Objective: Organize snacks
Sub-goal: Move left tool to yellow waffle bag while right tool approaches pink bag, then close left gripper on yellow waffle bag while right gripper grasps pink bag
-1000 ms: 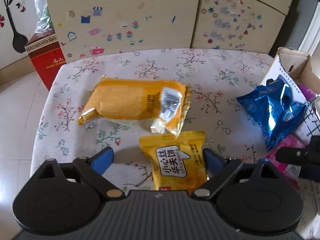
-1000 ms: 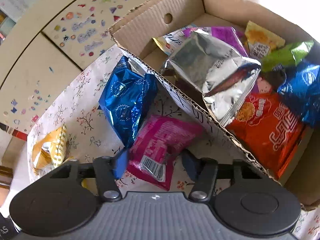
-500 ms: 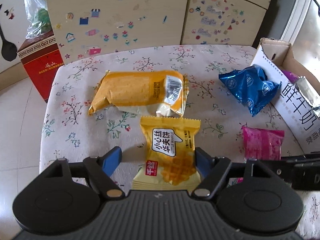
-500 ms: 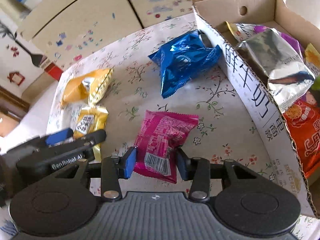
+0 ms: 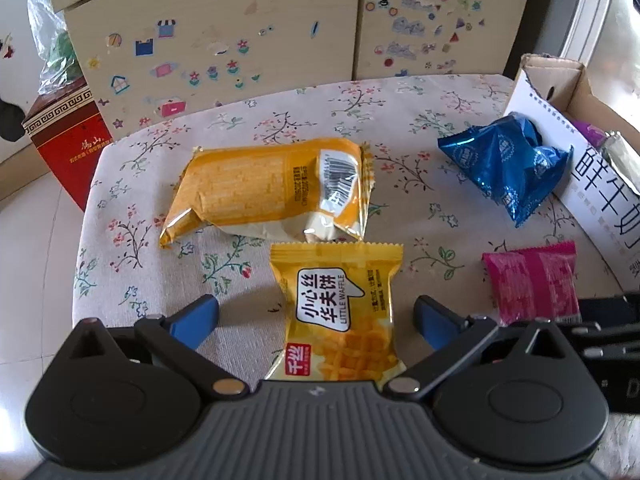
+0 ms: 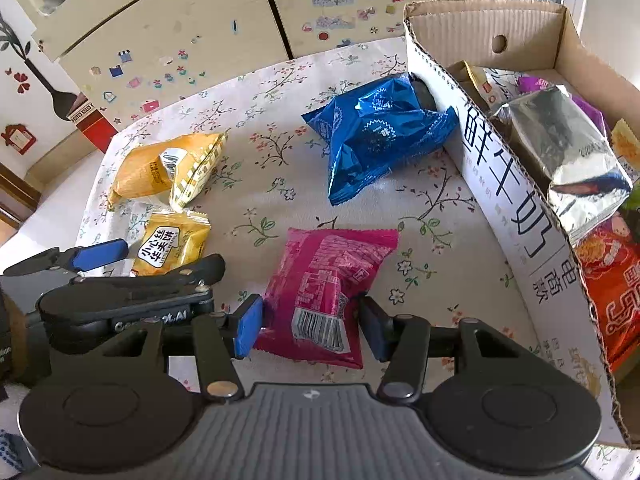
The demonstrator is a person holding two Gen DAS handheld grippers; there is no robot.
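— What do we record, largest first?

— We note the cardboard box [image 6: 516, 196], holding snacks, on the floral table [image 5: 280, 120]. Against its outer wall leans the blue packet [image 6: 376, 132]; well left of the box lies the orange packet [image 5: 264, 188].

— And the grippers?

— Our right gripper [image 6: 310, 322] straddles the pink packet [image 6: 328, 288], jaws apart, nothing clamped. Our left gripper [image 5: 316, 316] stands wide around the waffle packet [image 5: 340, 312], untouched.

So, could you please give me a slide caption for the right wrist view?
Right tool open around a pink packet on the floral tablecloth, beside the snack-filled box.
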